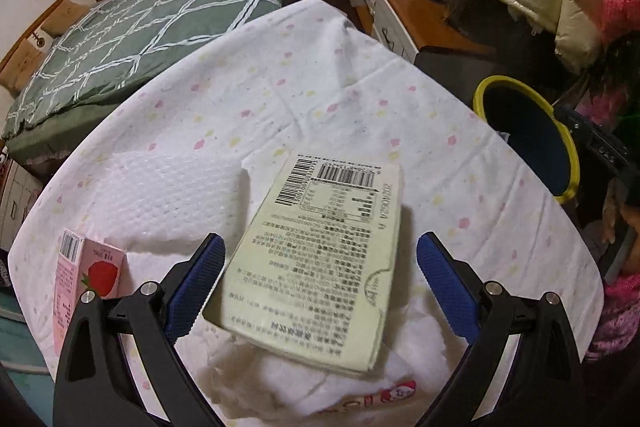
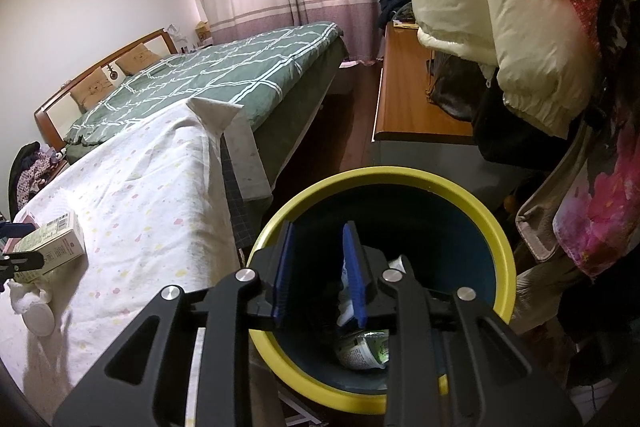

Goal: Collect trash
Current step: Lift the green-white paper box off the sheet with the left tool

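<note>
Left wrist view, gripper: your left gripper (image 1: pixel 320 267) stands wide apart, straddling the pale green carton (image 1: pixel 320 255); the pads do not touch it.
Left wrist view, trash: the carton lies flat, print up, on white wadding (image 1: pixel 416 359) on the table (image 1: pixel 320 67). A pink box (image 1: pixel 84 275) stands upright at the left edge, and bubble wrap (image 1: pixel 168 195) lies between the two.
Left wrist view, bin: the yellow-rimmed bin (image 1: pixel 568 163) sits beyond the table's right edge, well apart from the carton.
Right wrist view, gripper: your right gripper (image 2: pixel 320 267) hangs over the bin (image 2: pixel 500 239), jaws slightly apart, nothing between them.
Right wrist view, bin contents: crumpled wrappers (image 2: pixel 364 347) lie at the bottom.
Right wrist view, table: a carton (image 2: pixel 52 247) shows at far left, partly cut off.
Step in hand: judged, a drop by the right is done and the left is lining up on the carton.
Next move: lower the left, close across the carton's narrow width, then carry it to the bin. The slick flat faces may slip.
</note>
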`<control>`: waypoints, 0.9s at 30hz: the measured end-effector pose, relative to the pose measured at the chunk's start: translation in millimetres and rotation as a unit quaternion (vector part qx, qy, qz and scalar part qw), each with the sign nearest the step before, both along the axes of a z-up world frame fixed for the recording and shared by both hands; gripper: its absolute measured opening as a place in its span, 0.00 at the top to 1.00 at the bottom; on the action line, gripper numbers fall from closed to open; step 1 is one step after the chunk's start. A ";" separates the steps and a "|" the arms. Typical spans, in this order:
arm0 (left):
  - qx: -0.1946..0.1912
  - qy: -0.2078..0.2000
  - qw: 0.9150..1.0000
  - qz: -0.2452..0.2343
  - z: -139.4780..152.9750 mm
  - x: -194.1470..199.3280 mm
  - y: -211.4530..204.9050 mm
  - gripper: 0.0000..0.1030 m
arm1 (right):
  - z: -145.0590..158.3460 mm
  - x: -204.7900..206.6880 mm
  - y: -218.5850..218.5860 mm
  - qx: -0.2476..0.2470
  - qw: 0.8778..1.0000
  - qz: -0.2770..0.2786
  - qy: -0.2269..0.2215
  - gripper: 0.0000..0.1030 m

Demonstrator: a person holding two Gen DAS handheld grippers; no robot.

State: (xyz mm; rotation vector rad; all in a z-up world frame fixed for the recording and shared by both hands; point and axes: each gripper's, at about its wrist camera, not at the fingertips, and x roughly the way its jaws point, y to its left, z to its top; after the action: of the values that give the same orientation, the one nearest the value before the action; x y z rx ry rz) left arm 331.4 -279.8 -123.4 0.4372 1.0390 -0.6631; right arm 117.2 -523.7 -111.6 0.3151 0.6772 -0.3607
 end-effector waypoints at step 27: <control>0.004 -0.005 1.000 -0.005 13.0 -20.1 -32.6 0.28 | 0.4 -27.3 -2.3 0.018 1.000 0.014 -0.012 0.76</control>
State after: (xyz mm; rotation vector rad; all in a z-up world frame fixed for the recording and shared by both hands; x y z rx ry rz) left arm 311.3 -312.4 -110.3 0.4520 1.0301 -0.6655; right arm 89.9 -525.9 -111.2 0.3440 0.6640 -0.3171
